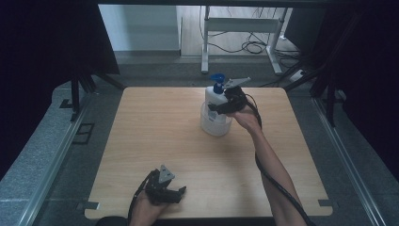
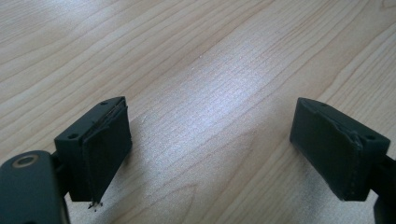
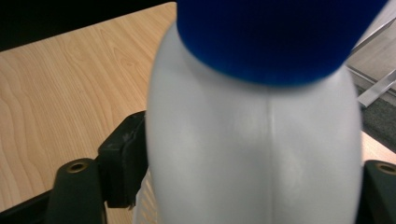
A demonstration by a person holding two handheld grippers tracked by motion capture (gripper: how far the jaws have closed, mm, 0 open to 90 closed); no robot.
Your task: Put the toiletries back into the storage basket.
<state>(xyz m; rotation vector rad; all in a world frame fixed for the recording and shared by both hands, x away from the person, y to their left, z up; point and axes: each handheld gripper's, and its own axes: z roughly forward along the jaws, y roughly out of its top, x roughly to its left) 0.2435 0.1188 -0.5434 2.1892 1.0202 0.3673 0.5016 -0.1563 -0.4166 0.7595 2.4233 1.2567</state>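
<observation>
No label, brand or writing readable anywhere. One white pump bottle [image 1: 214, 101] with one blue pump head [image 1: 218, 82], standing upright inside one clear round tub [image 1: 215, 125] toward the far middle of one wooden table [image 1: 155, 136]. Two grippers: right gripper [image 1: 225, 104] reaching in at the bottle's neck, jaws flanking the white body just under the blue collar in the right gripper view, whether pressing or slack impossible to tell; left gripper [image 1: 181, 190] resting at the near table edge, jaws spread wide, nothing between them
</observation>
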